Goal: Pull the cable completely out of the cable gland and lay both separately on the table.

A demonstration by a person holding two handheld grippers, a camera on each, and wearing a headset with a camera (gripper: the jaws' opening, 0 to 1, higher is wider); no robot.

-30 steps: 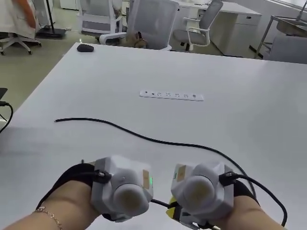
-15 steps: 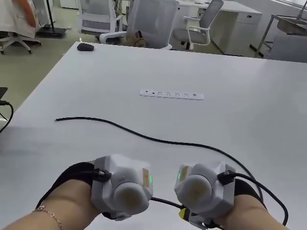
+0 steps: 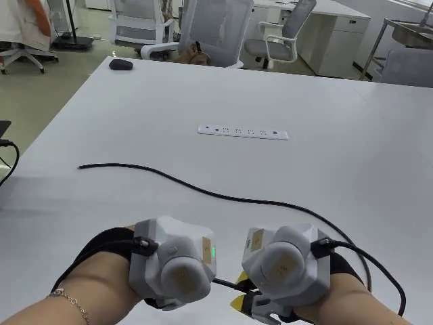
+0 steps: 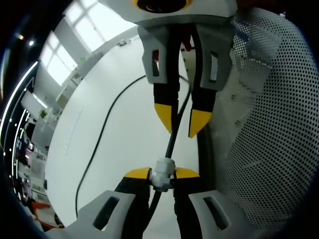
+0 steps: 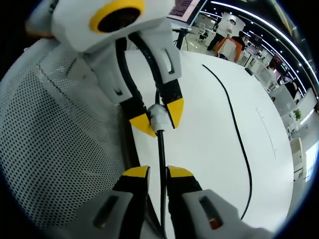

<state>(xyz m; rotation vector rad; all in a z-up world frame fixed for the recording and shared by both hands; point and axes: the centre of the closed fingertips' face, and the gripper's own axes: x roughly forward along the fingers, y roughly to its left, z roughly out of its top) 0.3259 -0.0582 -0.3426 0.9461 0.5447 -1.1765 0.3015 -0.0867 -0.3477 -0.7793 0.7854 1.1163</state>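
Office: swivel chairs and white desks around.

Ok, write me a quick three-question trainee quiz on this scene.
1. True or false: the cable is already fully out of the cable gland.
2. What do the left tongs clamp? A) the cable gland B) a mouse C) a chair
3. Name the long white item on the table beyond the cable.
Key: 1 false, the cable runs through the gland; 2 A; 3 power strip.
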